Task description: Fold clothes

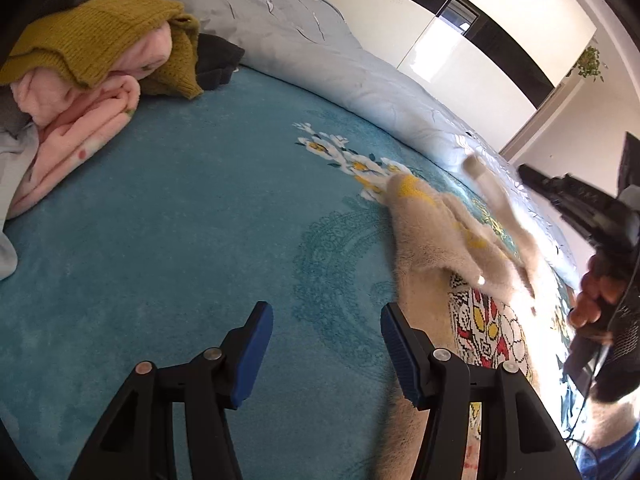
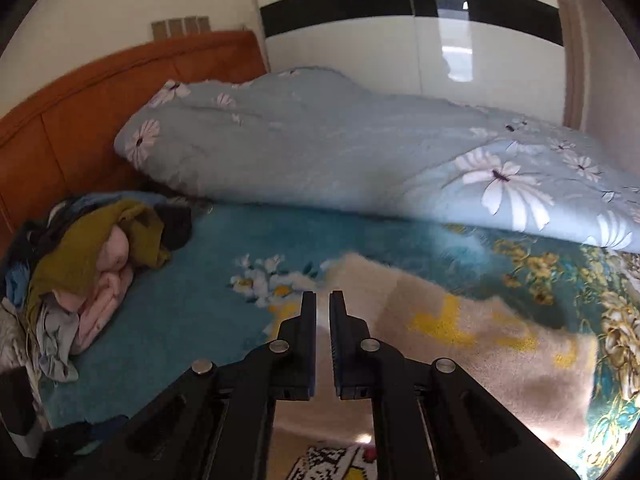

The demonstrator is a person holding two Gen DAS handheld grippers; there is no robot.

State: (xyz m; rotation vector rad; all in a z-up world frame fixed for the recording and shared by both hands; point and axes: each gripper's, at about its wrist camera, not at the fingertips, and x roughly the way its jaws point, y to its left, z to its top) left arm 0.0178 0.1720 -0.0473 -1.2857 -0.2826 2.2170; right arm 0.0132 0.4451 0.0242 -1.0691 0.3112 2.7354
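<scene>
While the left gripper [image 1: 326, 356] hovers with its blue pads spread wide and nothing between them, the beige garment [image 1: 436, 240] lies off to its right on the teal bedspread [image 1: 180, 200], its near edge running just under the right-hand finger. The right gripper [image 2: 323, 344] sits directly over that same garment, fingers drawn almost together; a thin gap shows between them, and I cannot tell whether any cloth is pinched there. A sleeve-like part with yellow marks reaches away toward the flowered quilt [image 2: 320, 140], so the garment's length seems to run from the person outward. By my reckoning the right hand is nearer — the left would need to shift rightward to catch an edge. A heap of clothes [image 1: 92, 52] sits well apart to the left.
</scene>
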